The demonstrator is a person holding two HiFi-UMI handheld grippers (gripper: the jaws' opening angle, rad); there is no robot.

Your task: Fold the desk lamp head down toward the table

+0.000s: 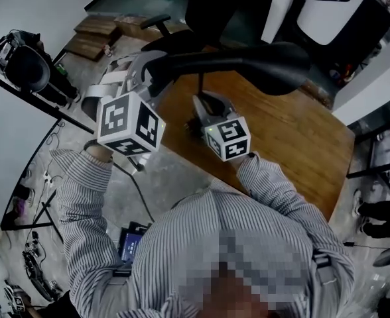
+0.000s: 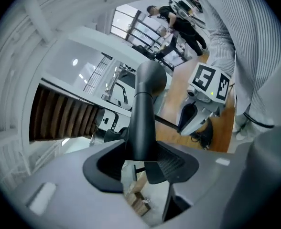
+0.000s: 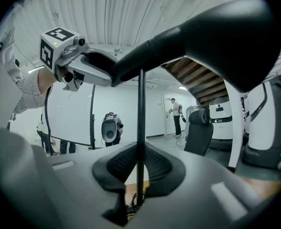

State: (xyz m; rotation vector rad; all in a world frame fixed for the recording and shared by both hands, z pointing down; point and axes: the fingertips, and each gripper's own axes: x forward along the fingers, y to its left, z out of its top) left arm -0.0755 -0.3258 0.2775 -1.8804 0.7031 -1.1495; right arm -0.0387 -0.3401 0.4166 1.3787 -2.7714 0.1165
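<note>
Striped sleeves [image 1: 82, 197] fill the bottom of the head view. Both reach forward to the desk lamp.

Landmark is the lamp stem [image 3: 141, 128], a thin dark rod standing upright on the wooden table [image 1: 301, 138].

- Lamp head [image 1: 255, 61]: long dark shade sitting on top of the stem. It lies about level, high over the table, with its wide end out to the right of the stem and its narrow tail to the left.
- Left gripper [image 1: 150, 71]: up left of the stem, at head height. Jaws are clenched on the narrow tail of the lamp head. The left gripper view shows the dark neck wedged between both pads.
- Right gripper [image 1: 201, 110]: low on the stem, below the head. Jaws are clamped on the stem, and the right gripper view shows the rod running straight up between the pads.
- Lamp base: at the foot of the stem, mostly hidden behind the right gripper. Some dark cable shows there.

Progress, judged: both grips are set, so the hold is done. The fold itself is not done, since the head is not tipped toward the table. What is left is to swing the head down about its joint atop the stem while the right gripper steadies the stem.

Containers: none seen near the stem or elsewhere on the table, so no contents to log.
</note>
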